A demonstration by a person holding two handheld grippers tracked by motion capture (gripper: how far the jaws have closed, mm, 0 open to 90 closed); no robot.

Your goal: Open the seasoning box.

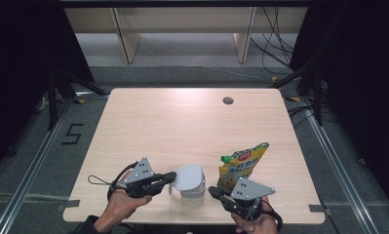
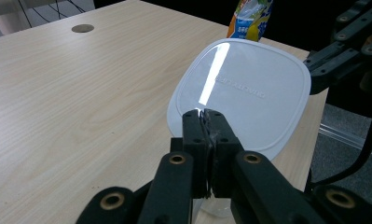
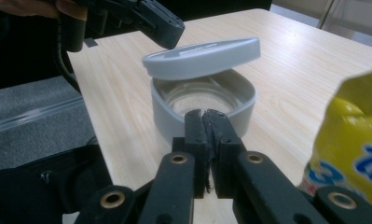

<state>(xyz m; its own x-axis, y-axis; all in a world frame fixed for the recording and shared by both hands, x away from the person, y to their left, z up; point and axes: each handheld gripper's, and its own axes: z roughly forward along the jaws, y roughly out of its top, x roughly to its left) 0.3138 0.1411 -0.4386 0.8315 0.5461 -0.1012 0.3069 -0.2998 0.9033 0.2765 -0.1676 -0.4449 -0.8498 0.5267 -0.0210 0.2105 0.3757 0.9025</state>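
1. The lid [image 1: 189, 176] was pale grey-white, with a bright reflection across its top; the container [image 3: 202, 105] under it was clear, with a grey rim.
2. The pouch [image 1: 241, 165] was yellow, with blue and white print, orange at the top, and a green cap.
3. Both grippers, left [image 1: 170, 176] and right [image 1: 212, 191], were black, with grey plates and brass-coloured rivets.
4. The table [image 1: 182, 117] was light wood, with fine grain lines.

A pale wooden table [image 1: 148, 122] on grey carpet [image 1: 46, 146], black curtains [image 1: 16, 58] apparently on both sides.

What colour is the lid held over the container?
Pale grey-white lid, plain with faint embossed lettering; clearest in the left gripper view.
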